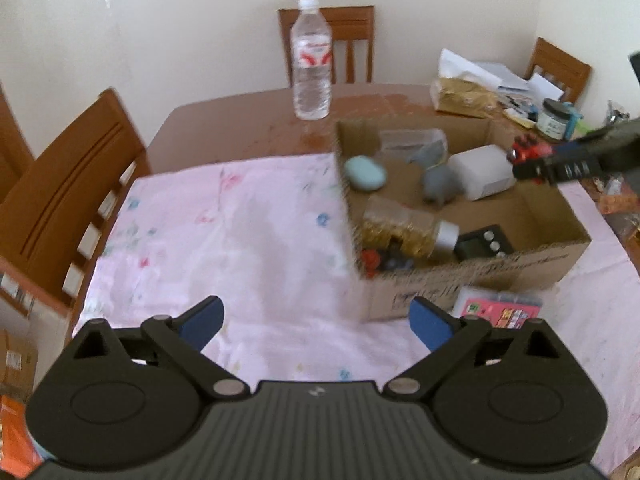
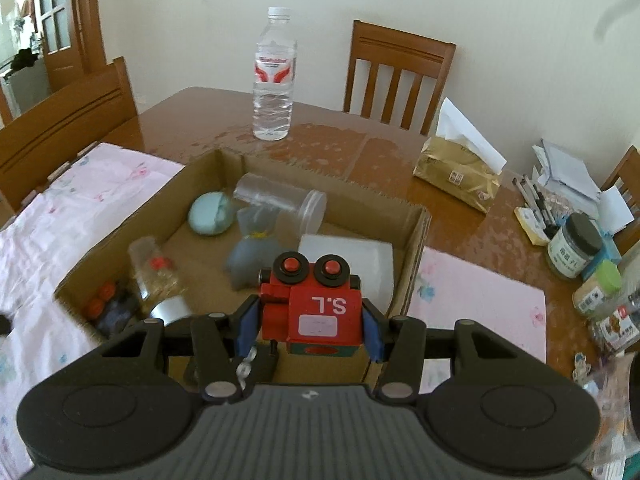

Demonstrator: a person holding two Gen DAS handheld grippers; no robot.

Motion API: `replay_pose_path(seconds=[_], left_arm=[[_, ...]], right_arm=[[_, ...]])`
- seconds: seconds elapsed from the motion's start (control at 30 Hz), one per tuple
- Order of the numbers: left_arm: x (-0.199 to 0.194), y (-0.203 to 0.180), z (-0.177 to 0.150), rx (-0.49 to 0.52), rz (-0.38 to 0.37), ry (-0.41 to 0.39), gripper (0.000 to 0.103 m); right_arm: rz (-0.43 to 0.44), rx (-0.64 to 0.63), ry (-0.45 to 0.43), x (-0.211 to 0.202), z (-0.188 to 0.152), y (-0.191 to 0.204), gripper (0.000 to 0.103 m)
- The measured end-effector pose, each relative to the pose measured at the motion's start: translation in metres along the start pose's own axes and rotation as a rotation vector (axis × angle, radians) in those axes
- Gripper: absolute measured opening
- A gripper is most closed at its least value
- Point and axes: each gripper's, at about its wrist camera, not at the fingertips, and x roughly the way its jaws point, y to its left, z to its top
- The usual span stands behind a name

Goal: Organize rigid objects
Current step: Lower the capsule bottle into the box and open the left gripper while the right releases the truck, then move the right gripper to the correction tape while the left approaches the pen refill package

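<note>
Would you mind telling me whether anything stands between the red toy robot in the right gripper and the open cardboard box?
Nothing visible blocks it. The right gripper, jaws shut on the red toy robot, hangs above the cardboard box, whose top is open. Below the toy lie a grey pouch and a white container, with bare floor nearer the gripper.

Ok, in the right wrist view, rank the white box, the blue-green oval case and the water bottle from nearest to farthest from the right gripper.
1. White box, in the cardboard box just beyond the right gripper.
2. Blue-green oval case, in the box's far left corner.
3. Water bottle, upright on the bare table beyond the box.
</note>
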Motion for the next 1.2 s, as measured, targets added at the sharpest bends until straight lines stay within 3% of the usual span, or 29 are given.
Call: replay_pose_path(seconds=[0.03,0.1,0.17,0.53,0.9,1.07,1.2], left_arm=[[-0.001,0.002,-0.003,-0.012,0.001,0.003,0.099],[-0.002,0.006,-0.007,-0.031,0.009,0.013,0.099],[-0.004,0.010,-0.011,-0.040,0.017,0.016,0.099],[-0.001,0.010,-0.012,-0.053,0.012,0.028,0.099],[0.007,-0.003,-0.011,-0.025,-0.029,0.037,0.099],[0.010,-0.006,-0.013,-0.023,-0.048,0.051,0.099],[0.010,-0.009,-0.015,-0.011,-0.048,0.061,0.099]], right_arm=[[-0.017,0.006,-0.006,0.003,0.003,-0.001,0.059],[-0.059,0.011,-0.021,0.007,0.009,-0.001,0.090],[-0.073,0.014,-0.056,0.004,0.011,-0.001,0.103],[-0.113,0.052,-0.006,-0.012,-0.003,0.002,0.103],[-0.196,0.116,0.093,-0.043,-0.049,0.003,0.103],[-0.168,0.203,0.195,-0.029,-0.079,-0.002,0.103],[-0.145,0.240,0.226,-0.008,-0.092,0.000,0.103]])
